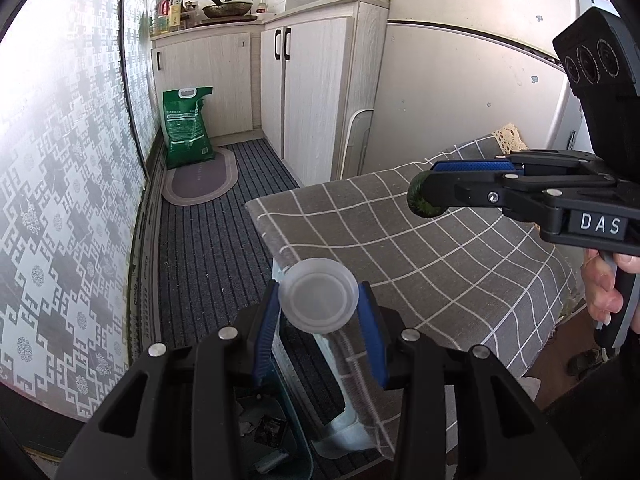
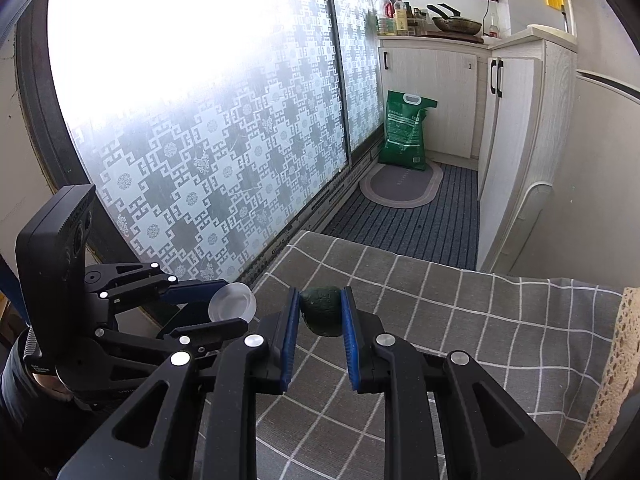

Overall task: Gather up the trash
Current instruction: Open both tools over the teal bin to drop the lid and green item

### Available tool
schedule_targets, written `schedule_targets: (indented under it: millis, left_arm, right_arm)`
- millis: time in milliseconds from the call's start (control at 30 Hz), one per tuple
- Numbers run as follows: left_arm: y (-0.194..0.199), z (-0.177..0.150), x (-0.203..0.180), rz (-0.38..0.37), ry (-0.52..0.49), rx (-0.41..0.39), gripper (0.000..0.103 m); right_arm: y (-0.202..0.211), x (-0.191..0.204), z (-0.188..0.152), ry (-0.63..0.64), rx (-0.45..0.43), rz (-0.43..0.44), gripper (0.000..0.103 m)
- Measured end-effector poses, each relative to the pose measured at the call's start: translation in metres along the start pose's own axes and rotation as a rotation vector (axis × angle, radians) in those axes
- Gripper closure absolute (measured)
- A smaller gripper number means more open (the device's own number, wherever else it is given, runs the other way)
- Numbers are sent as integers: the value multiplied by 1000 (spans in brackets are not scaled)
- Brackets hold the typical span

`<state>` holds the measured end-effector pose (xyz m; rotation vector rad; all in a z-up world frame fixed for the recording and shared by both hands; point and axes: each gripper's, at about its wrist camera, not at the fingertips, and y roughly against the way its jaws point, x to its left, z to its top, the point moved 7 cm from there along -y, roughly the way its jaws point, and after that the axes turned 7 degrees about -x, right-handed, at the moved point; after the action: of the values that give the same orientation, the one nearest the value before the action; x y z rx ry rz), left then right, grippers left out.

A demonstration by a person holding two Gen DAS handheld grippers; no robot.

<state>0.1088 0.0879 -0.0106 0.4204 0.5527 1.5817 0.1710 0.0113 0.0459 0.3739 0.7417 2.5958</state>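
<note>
My left gripper (image 1: 319,305) is shut on a clear plastic cup (image 1: 318,295), seen bottom-on between the blue pads, and it hangs past the left edge of the table. In the right wrist view that cup (image 2: 233,303) shows at the lower left in the left gripper (image 2: 224,306). My right gripper (image 2: 320,312) is shut on a dark green, rough-skinned lump of trash (image 2: 321,311) above the checked tablecloth (image 2: 460,340). The left wrist view has the right gripper (image 1: 426,194) coming in from the right with the green lump (image 1: 420,199) at its tip. Below the left gripper stands a bin (image 1: 280,432) with scraps inside.
The table with grey checked cloth (image 1: 420,264) fills the right. A patterned sliding glass door (image 1: 60,200) runs along the left. A green sack (image 1: 188,128) and oval mat (image 1: 200,180) lie on the striped floor by white cabinets (image 1: 308,92). A fridge (image 1: 472,80) stands behind the table.
</note>
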Motion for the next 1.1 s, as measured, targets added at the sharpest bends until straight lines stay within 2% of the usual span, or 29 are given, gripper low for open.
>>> schedule_targets:
  millis: [500,800,1100]
  left_arm:
    - [23,-37,58,49,70,25,61]
    - [27,-75,94,86,132,84,61]
    - [20,-108,113,102,168,155,61]
  right_arm:
    - [-30,62,7,57,31,59,83]
    - [-53,92,1,69,86,94,83]
    - [-73,116,-6,78,139,120,83]
